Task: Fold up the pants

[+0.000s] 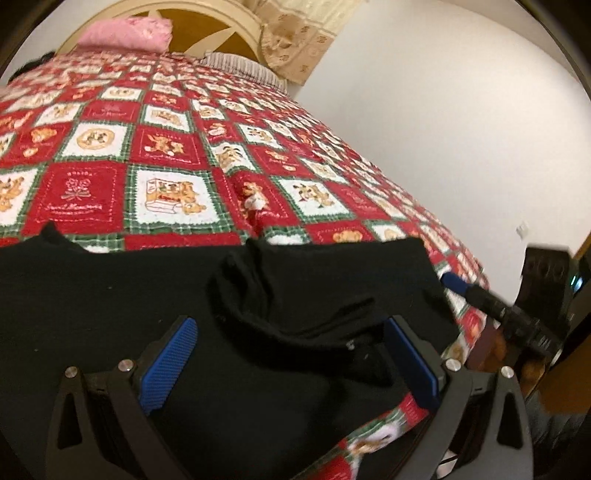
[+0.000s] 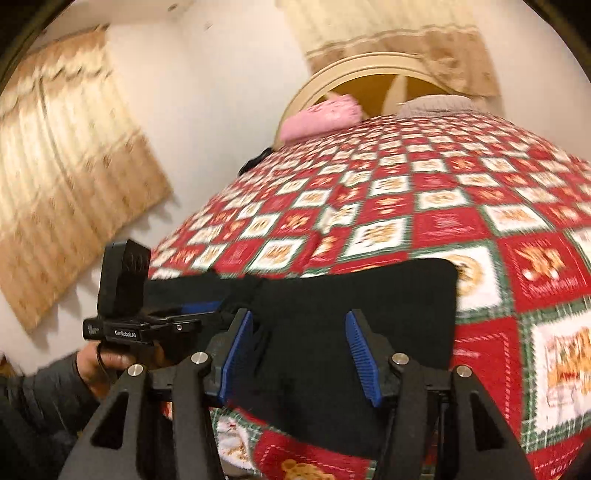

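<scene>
Black pants [image 1: 184,295] lie on the near edge of a bed with a red, white and green patchwork bedspread [image 1: 166,147]. In the left wrist view my left gripper [image 1: 291,339] is open, its blue pads either side of a rumpled fold of the pants [image 1: 295,317], without pinching it. In the right wrist view the pants [image 2: 351,295] lie flat and my right gripper [image 2: 299,350] is open just above them. The left gripper [image 2: 147,325] shows at the left there, held by a hand. The right gripper's fingers [image 1: 458,282] show at the right in the left wrist view.
A pink pillow [image 1: 129,33] and a grey striped pillow [image 1: 240,64] lie at the cream headboard [image 1: 229,22]. A white wall [image 1: 461,129] runs along the bed's right side. Beige curtains [image 2: 66,166] hang on the left wall in the right wrist view.
</scene>
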Available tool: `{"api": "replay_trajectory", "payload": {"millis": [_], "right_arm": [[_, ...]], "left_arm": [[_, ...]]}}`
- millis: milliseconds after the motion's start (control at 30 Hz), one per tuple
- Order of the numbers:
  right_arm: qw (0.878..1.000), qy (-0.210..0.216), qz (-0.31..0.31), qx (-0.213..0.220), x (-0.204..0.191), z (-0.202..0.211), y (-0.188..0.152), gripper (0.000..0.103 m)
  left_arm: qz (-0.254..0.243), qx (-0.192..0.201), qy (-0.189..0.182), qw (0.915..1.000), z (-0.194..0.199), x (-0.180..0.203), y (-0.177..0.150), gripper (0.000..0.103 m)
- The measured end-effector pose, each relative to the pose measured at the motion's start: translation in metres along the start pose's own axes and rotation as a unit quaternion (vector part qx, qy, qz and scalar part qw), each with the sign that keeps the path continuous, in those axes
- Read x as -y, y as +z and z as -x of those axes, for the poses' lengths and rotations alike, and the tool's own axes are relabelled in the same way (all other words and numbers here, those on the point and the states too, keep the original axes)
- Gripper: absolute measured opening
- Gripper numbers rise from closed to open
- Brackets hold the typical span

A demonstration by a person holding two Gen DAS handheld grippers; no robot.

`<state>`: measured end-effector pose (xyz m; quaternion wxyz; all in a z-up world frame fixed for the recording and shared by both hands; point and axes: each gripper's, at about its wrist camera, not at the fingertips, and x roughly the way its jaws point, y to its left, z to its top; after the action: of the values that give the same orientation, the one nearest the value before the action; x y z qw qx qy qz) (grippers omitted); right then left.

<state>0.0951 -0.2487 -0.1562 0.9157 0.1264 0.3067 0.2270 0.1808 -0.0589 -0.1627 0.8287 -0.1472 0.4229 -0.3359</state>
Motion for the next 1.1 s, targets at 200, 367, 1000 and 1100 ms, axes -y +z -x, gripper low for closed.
{"api": "replay_trajectory", "payload": {"millis": [200, 367, 1000, 1100], "right_arm": [[1.000, 0.010, 0.001, -0.001, 0.006, 0.002, -0.004, 0.056], [1.000, 0.019, 0.001, -0.011, 0.002, -0.005, -0.010, 0.056], [0.997, 0.007, -0.023, 0.069, 0.013, 0.018, -0.009, 0.061], [0.998, 0.010, -0.016, 0.065, 0.010, 0.016, -0.009, 0.061]], "left_arm": [[0.033, 0.009, -0.022, 0.9992, 0.016, -0.003, 0.003, 0.102], [0.045, -0.009, -0.011, 0.9989, 0.007, -0.012, 0.000, 0.102], [0.004, 0.021, 0.018, 0.9996, 0.024, 0.004, 0.008, 0.013], [0.006, 0.013, 0.036, 0.9993, 0.025, -0.004, 0.006, 0.013]]}}
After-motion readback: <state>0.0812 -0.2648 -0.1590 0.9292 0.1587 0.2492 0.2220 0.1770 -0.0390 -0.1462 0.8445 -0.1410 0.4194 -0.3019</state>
